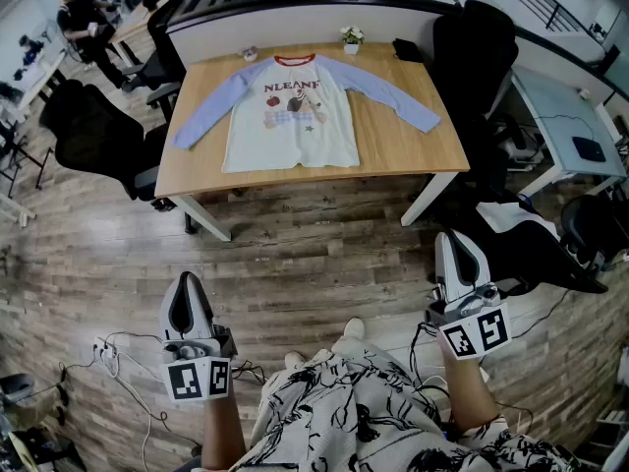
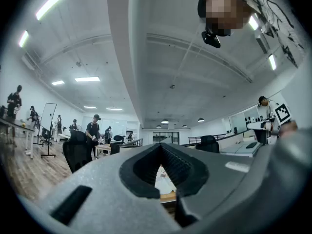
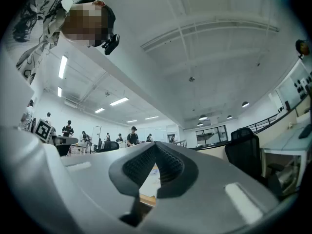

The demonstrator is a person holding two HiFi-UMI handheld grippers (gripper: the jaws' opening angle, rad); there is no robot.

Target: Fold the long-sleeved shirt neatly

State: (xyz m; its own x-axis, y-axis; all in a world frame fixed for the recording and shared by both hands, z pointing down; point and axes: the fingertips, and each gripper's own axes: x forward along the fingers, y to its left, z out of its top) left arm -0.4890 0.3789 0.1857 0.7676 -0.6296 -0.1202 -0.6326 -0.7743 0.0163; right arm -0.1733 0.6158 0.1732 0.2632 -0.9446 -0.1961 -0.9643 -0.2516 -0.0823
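A long-sleeved shirt (image 1: 295, 111), pale body with lilac sleeves and a red collar, lies flat and face up on the wooden table (image 1: 413, 155), both sleeves spread outward. My left gripper (image 1: 186, 288) and right gripper (image 1: 456, 244) hang over the wood floor well short of the table, both shut with nothing between the jaws. In the left gripper view the closed jaws (image 2: 160, 146) point level toward the table, and a sliver of the shirt (image 2: 165, 179) shows below their tips. The right gripper view shows its own closed jaws (image 3: 155, 144) with the shirt (image 3: 150, 184) far beyond.
Black office chairs stand left of the table (image 1: 93, 131) and at its right end (image 1: 482, 57). A small potted plant (image 1: 351, 37) and a black object (image 1: 408, 49) sit at the table's far edge. Cables (image 1: 118, 352) lie on the floor by my left gripper. Another desk (image 1: 565, 126) stands to the right.
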